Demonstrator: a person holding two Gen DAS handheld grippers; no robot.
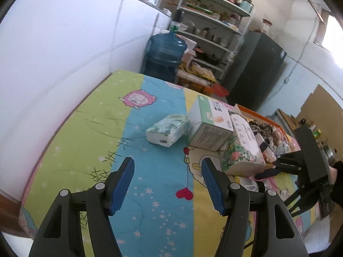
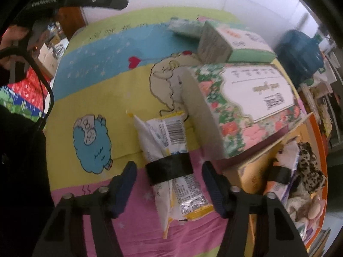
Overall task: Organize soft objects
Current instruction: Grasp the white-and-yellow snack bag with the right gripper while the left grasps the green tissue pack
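Left wrist view: kitchen-like room, white wall, blue water jug (image 1: 165, 55), metal shelving (image 1: 212, 27), dark fridge (image 1: 257, 68). Cartoon-print cloth (image 1: 154, 192) over the table, wide bare stretch ahead, edge near the wall. Left gripper (image 1: 168, 186) spread wide, nothing between blue pads. Tissue pack (image 1: 169, 129) beyond, green-white carton (image 1: 211, 122) and floral tissue box (image 1: 242, 147) to its right, print unreadable.

Right wrist view: right gripper (image 2: 169, 189) aimed steeply down, part-open, straddling yellow-white snack packet (image 2: 171, 160) with black band, pads apart from it. Barcode legible as bars only. Floral box just beside, orange-rimmed box (image 2: 317, 128) of soft items right. "GenRebel-AI", roughly, on the other gripper, top left.
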